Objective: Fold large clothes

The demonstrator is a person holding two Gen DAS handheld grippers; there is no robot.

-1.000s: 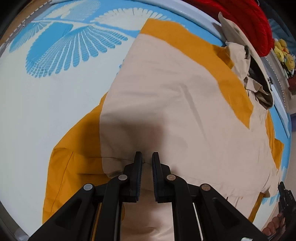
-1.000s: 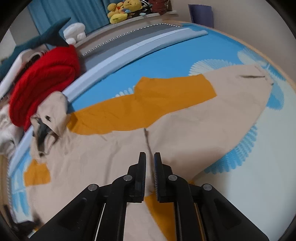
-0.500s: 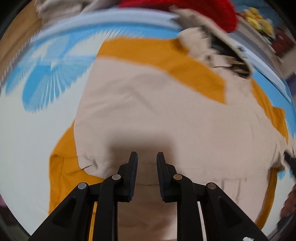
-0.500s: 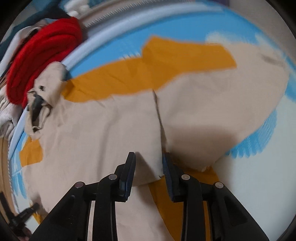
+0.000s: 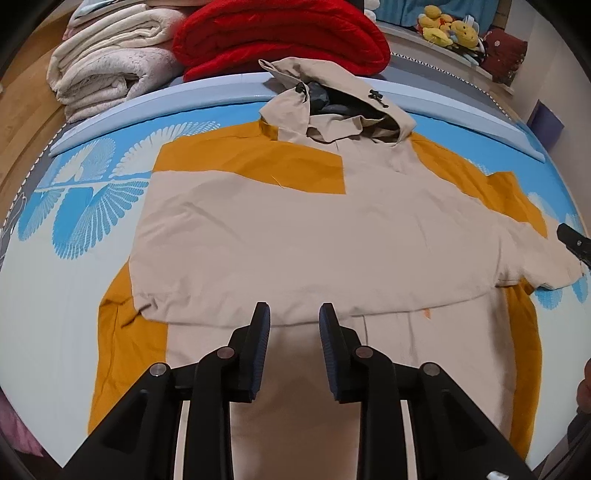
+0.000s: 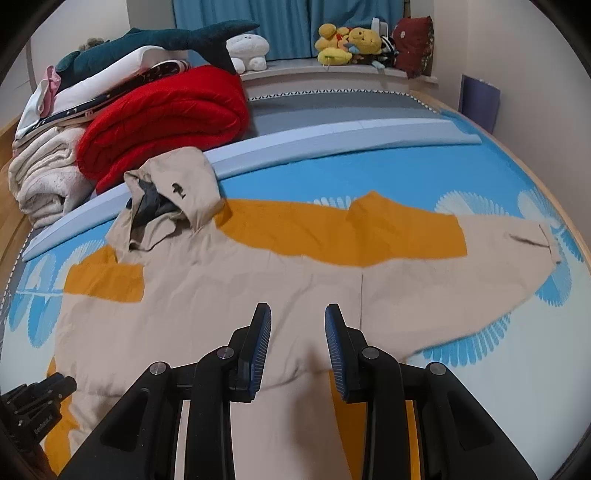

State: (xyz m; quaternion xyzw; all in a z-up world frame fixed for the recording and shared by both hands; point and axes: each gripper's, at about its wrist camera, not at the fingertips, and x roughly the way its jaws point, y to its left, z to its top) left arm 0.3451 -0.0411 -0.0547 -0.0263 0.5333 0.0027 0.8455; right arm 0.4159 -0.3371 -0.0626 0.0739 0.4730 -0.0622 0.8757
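Left gripper [image 5: 291, 314] jaws just opened, apart, empty; right gripper [image 6: 297, 315] too, above jacket [image 5: 314, 236] on bed [image 5: 44, 288].

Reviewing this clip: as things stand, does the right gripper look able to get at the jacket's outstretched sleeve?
Probably yes. The right gripper hangs above the jacket, jaws open with nothing between them, having just opened. The sleeve lies flat on the bed cover to its right with nothing on it or in between.

One hooded jacket [image 5: 314, 236], one red blanket [image 5: 280, 33], two tools [image 5: 294, 314] [image 6: 297, 314] (both open).
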